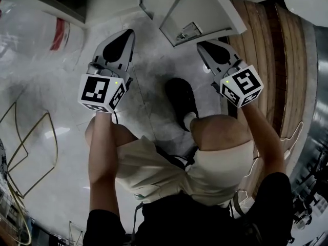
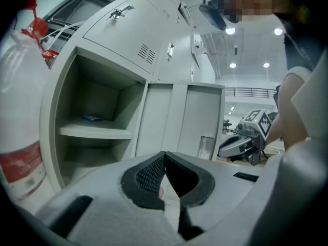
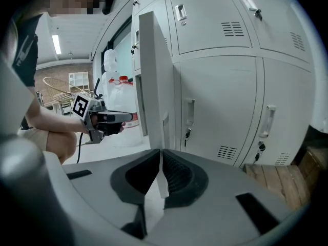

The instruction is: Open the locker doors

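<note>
1 flat grey metal locker door (image 3: 154, 76) clamped by right gripper (image 3: 160, 151); left gripper (image 2: 164, 154) jaws together

Smooth satin paint on pale grey sheet-metal locker door (image 3: 154, 76). Polished, glossy pale marbled stone floor (image 1: 148, 81) w/ reflections. Grainy, dull brown wooden planks (image 1: 266, 50). Shells of left gripper (image 2: 165, 155) & right gripper (image 3: 160, 151): matt grey plastic; black ribbed pads (image 2: 149, 174), rubber-like. Glossy translucent plastic bottle (image 2: 20, 101).
</note>
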Demonstrator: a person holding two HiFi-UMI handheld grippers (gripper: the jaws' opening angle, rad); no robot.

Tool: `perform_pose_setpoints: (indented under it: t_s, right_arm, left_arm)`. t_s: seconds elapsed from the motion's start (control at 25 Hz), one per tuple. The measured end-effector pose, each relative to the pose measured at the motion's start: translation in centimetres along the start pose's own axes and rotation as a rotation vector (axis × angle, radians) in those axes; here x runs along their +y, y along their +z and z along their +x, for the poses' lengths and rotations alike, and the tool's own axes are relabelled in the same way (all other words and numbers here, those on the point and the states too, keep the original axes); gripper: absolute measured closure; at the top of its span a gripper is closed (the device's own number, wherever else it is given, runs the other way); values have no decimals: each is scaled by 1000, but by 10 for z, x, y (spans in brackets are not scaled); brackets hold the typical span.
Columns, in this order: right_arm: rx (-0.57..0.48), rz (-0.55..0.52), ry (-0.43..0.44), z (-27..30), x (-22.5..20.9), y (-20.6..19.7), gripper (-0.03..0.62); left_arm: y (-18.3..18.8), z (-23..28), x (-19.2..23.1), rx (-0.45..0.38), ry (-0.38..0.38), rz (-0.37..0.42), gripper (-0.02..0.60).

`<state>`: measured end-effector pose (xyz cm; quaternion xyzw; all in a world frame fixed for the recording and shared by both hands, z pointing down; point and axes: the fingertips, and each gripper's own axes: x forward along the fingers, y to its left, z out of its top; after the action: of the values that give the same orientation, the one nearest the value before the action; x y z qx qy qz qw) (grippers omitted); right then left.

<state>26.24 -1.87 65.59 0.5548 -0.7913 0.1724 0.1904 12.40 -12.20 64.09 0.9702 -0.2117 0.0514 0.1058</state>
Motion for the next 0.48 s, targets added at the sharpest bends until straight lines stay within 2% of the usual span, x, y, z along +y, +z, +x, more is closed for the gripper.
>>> perform_pose_setpoints:
  t_s: [0.48]
  right_arm:
    - [-17,32,34,-22,-8,7,589]
  left_arm:
    - [13,1,-8,0,-1,78,563]
